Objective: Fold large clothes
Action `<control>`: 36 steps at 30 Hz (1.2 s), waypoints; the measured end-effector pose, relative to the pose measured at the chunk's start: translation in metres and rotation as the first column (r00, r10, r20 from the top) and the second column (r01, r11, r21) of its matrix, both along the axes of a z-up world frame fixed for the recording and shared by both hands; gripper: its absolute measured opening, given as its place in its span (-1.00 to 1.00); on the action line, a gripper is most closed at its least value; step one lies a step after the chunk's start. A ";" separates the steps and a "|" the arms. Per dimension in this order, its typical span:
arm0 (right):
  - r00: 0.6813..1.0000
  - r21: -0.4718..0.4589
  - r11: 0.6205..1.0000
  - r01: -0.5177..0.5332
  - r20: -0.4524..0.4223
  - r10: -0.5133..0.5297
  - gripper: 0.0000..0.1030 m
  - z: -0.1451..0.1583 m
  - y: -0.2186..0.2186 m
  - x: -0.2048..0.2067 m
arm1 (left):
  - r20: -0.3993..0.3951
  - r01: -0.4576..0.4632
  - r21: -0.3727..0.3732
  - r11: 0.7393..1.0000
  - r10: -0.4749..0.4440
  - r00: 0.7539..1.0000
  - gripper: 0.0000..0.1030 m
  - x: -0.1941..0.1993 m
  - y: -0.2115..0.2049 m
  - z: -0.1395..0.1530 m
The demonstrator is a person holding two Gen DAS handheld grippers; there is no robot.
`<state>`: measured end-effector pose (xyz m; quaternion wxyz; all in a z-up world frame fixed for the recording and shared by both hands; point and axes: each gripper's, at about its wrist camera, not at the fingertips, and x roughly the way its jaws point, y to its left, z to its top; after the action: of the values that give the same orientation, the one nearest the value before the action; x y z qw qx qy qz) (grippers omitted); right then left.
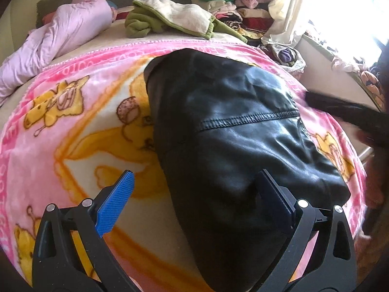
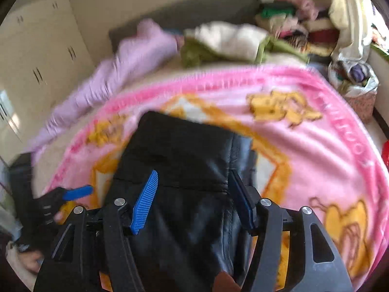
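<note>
A black leather garment [image 1: 231, 126] lies folded on a pink cartoon blanket [image 1: 73, 126], its narrow end towards me. My left gripper [image 1: 197, 172] stands wide open low over that near end, its left finger over the blanket and its right finger over the leather. The right wrist view is blurred. In it my right gripper [image 2: 194, 172] hangs half open above the garment [image 2: 184, 150]. The ribbed blue pad [image 2: 145, 202] is bare and no cloth is pinched. From the left wrist view the right gripper [image 1: 340, 114] is a dark blur at the garment's right edge. The left gripper [image 2: 73, 194] shows at lower left.
A pink padded jacket [image 1: 60, 36] lies at the far left of the bed. A green and cream fleece [image 1: 170, 19] lies at the head. Folded clothes [image 1: 231, 7] are stacked at the back right, near a curtain [image 1: 287, 12] and a bag of clothes [image 1: 289, 56]. Wardrobe doors [image 2: 36, 60] stand on the left.
</note>
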<state>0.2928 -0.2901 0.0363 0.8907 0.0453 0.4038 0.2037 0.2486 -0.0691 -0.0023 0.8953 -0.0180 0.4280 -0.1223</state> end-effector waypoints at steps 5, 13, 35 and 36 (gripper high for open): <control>0.983 -0.116 0.992 0.056 -0.167 -0.075 -0.15 -0.057 0.007 0.038 | -0.024 0.022 -0.022 1.000 -0.023 0.999 0.82 0.002 -0.003 -0.007; 0.991 -0.017 0.997 0.072 -0.108 -0.073 0.16 -0.034 -0.011 0.007 | -0.006 0.026 -0.011 1.000 -0.026 1.000 0.81 -0.006 -0.005 0.001; 0.995 0.043 0.997 0.060 -0.081 -0.056 0.08 -0.044 -0.052 -0.090 | -0.066 0.043 -0.032 0.999 -0.045 0.997 0.82 -0.016 -0.011 -0.018; 0.994 0.013 0.998 0.067 -0.085 -0.066 0.08 -0.050 -0.049 -0.091 | -0.079 0.044 -0.051 0.998 -0.048 0.996 0.82 -0.016 -0.011 -0.021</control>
<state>0.2021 -0.3396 -0.0136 0.8787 0.0744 0.4378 0.1750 0.2329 -0.0800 -0.0229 0.8736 -0.0351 0.4609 -0.1523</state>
